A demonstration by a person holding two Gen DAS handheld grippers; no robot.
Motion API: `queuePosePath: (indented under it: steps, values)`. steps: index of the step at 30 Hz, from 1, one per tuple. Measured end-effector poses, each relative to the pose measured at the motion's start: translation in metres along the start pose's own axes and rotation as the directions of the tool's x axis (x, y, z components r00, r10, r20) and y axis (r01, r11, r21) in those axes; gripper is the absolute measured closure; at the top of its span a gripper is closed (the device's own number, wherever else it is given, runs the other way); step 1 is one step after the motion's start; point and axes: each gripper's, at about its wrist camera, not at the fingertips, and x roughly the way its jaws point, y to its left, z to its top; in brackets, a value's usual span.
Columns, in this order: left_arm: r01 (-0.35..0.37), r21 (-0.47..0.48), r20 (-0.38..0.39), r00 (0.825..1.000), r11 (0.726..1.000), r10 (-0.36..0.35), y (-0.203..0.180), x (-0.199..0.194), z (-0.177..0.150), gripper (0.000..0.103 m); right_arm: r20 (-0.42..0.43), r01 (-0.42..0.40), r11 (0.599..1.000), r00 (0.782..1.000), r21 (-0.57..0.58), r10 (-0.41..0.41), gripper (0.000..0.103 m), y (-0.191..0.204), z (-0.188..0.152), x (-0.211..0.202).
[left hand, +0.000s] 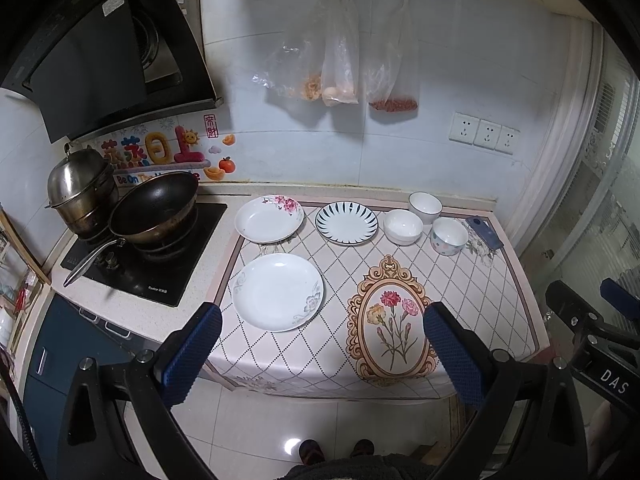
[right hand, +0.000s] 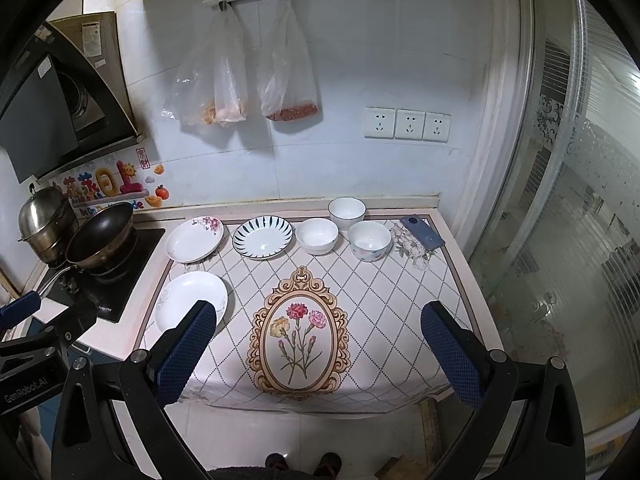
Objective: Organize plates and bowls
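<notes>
Left gripper [left hand: 322, 344] and right gripper [right hand: 318, 342] are held spread wide and empty before the cloth-covered counter [left hand: 460, 280]. A white plate [left hand: 277, 291] is seen nearest. Behind it, a pink-flowered plate [left hand: 269, 219], blue-striped plate [left hand: 346, 223] and three bowls [left hand: 403, 226] are ranged in a row, apart.

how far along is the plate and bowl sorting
Nothing looks done yet. Three plates and three bowls lie separate, unstacked. Left gripper and right gripper are open and empty. All stacking remains.
</notes>
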Motion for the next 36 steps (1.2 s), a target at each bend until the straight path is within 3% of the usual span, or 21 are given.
queuePosePath:
  steps: [25, 29, 34, 36]
  values:
    - [-0.011, -0.010, 0.019, 1.000, 1.000, 0.011, 0.013, 0.005, 0.007, 0.000, 0.000, -0.019, 1.000, 1.000, 0.021, 0.019, 0.000, 0.005, 0.002, 0.002]
    - [-0.043, -0.047, 0.040, 0.998, 0.998, 0.045, 0.046, 0.032, 0.017, 0.000, 0.012, -0.092, 0.995, 0.996, 0.048, 0.091, 0.000, 0.015, 0.003, 0.027]
    - [-0.159, -0.030, -0.018, 0.987, 0.987, 0.159, 0.093, 0.103, 0.020, 0.000, -0.117, -0.169, 0.982, 0.977, 0.084, 0.178, 0.000, 0.044, -0.002, 0.102]
    - [-0.186, -0.027, -0.076, 0.980, 0.982, 0.184, 0.114, 0.139, 0.016, 0.000, -0.165, -0.180, 0.980, 0.967, 0.083, 0.192, 0.000, 0.054, -0.007, 0.138]
